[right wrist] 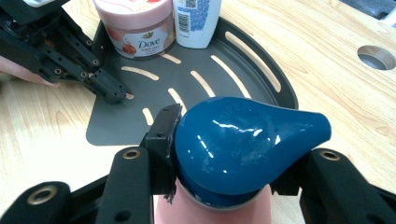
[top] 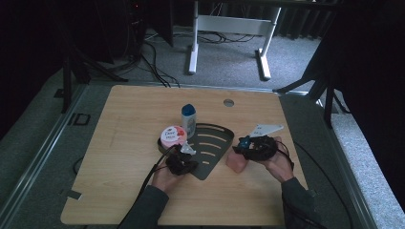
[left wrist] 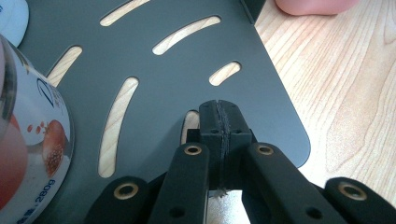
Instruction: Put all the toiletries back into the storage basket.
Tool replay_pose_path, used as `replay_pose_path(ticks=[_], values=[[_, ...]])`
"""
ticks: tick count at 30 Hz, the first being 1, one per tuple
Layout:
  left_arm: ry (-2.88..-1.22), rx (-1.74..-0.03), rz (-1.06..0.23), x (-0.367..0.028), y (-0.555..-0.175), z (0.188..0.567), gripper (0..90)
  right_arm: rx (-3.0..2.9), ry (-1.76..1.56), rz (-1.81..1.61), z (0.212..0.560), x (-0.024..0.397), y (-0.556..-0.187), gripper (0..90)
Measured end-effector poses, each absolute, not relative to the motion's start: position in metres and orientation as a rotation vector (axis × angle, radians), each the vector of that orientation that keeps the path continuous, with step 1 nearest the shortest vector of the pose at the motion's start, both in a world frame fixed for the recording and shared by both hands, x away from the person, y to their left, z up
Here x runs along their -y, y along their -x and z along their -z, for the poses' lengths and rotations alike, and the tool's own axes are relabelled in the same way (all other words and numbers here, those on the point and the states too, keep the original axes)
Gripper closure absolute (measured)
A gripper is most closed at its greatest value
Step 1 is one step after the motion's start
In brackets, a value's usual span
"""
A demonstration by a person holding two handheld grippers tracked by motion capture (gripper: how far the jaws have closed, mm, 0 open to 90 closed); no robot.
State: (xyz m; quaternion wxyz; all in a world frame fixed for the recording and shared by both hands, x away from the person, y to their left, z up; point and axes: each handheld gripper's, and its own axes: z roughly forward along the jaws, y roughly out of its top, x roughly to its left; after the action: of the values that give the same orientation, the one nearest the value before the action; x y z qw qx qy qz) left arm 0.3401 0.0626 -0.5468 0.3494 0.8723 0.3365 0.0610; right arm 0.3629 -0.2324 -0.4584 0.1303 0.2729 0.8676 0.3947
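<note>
A dark slotted corner tray (top: pixel 210 168) lies mid-table. On it stand a pink Dove jar (top: pixel 173 136) and a white bottle (top: pixel 188 119) with a blue cap. My left gripper (left wrist: pixel 218 122) is shut with nothing between its pads, its tips resting on the tray (left wrist: pixel 177 70) by a slot, right of the jar (left wrist: pixel 32 154). My right gripper (right wrist: pixel 229 156) is shut on the glossy blue cap (right wrist: pixel 243 140) of a pink bottle (right wrist: pixel 210 212), just right of the tray (right wrist: pixel 116 126). From the high view, that pink bottle (top: pixel 236 163) hangs under the right gripper (top: pixel 243 145).
A round cable hole (top: pixel 229 102) sits in the wooden tabletop behind the tray. Cables trail from both grippers toward the front edge. A white desk frame (top: pixel 229 28) stands on the carpet beyond the table. Bare wood lies left of the tray.
</note>
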Motion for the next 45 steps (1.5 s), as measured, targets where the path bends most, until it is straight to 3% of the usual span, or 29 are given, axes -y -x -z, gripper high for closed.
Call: replay_pose_path(ticks=[45], values=[[-2.282, -0.899, -0.198, -0.068, -0.336, 0.544, 83.9, -2.596, -0.692, -1.139, 0.453, 0.215, -0.341, 53.0]])
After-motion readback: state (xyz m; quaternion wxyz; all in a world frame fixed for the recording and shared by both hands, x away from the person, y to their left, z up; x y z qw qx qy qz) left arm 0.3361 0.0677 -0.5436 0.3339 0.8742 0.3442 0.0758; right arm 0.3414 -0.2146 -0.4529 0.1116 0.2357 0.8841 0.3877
